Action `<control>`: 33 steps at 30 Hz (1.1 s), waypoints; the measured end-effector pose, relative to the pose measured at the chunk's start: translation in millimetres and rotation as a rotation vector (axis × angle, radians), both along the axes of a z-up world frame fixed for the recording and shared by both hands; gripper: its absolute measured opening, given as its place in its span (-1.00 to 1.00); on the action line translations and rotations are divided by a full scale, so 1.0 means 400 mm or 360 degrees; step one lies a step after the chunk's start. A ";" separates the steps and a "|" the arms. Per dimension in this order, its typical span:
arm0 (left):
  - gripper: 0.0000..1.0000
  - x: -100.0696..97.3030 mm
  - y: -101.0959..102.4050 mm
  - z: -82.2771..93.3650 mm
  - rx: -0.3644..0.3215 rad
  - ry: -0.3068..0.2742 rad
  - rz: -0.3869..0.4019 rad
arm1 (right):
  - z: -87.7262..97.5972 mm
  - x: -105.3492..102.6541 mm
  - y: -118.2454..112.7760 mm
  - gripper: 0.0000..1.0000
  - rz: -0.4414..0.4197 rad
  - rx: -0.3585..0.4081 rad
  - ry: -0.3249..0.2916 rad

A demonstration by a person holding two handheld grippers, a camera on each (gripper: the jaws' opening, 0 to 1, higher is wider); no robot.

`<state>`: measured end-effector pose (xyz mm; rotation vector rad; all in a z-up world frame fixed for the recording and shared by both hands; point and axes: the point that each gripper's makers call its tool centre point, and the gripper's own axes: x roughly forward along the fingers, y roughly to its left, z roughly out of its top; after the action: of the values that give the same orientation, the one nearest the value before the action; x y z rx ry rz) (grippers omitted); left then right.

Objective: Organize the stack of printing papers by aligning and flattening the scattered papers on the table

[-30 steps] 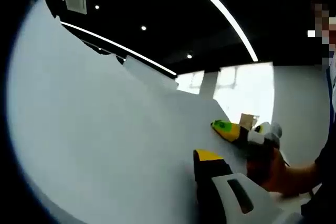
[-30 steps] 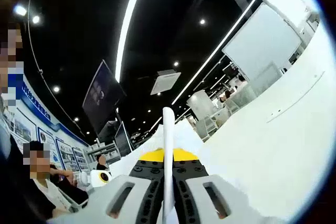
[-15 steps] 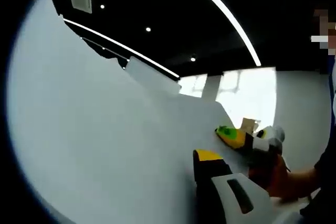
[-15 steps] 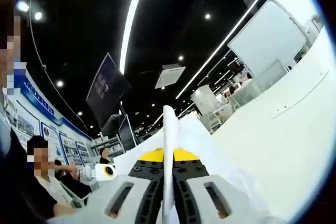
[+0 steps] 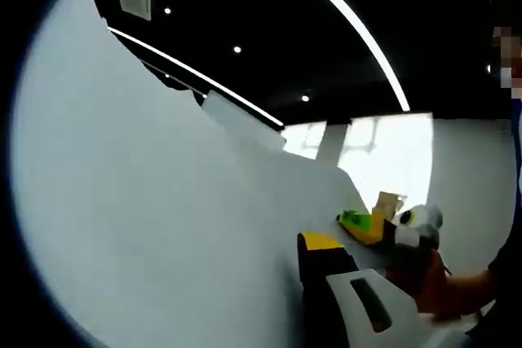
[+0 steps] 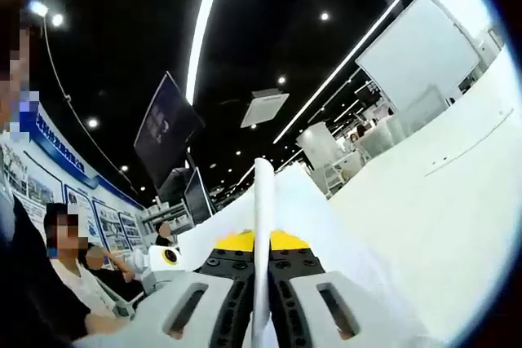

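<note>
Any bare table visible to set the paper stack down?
None that shows. Both views tilt toward the ceiling. The papers fill the left gripper view; the right gripper clamps their edge. The crowded spot is where the grippers meet.

White table surface (image 6: 440, 226) at lower right, nothing discernible upon it

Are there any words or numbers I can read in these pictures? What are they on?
None can be read.
Wall posters: print too small and blurred.
Dark hanging screen: nothing legible.
Papers: blank white.
</note>
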<state>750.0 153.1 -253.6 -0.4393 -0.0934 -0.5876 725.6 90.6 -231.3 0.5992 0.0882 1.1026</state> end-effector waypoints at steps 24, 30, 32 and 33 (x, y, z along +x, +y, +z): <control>-0.88 -0.012 0.039 0.034 0.0029 -0.0172 0.0112 | -0.033 0.021 -0.005 -0.97 0.0008 -0.0054 0.0098; -0.88 -0.019 0.035 0.045 0.0051 -0.0201 0.0104 | -0.010 0.060 -0.039 -0.88 -0.0034 -0.0016 0.0092; -0.88 -0.022 0.034 0.049 0.0038 -0.0203 0.0093 | -0.004 0.061 -0.043 -0.86 -0.0047 -0.0003 0.0091; -0.88 -0.023 0.034 0.051 0.0035 -0.0205 0.0090 | -0.003 0.061 -0.045 -0.84 -0.0051 0.0000 0.0090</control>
<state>740.9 166.7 -233.1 -0.3762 -0.2218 -0.5606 750.1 72.5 -232.5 0.6299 0.1272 1.0545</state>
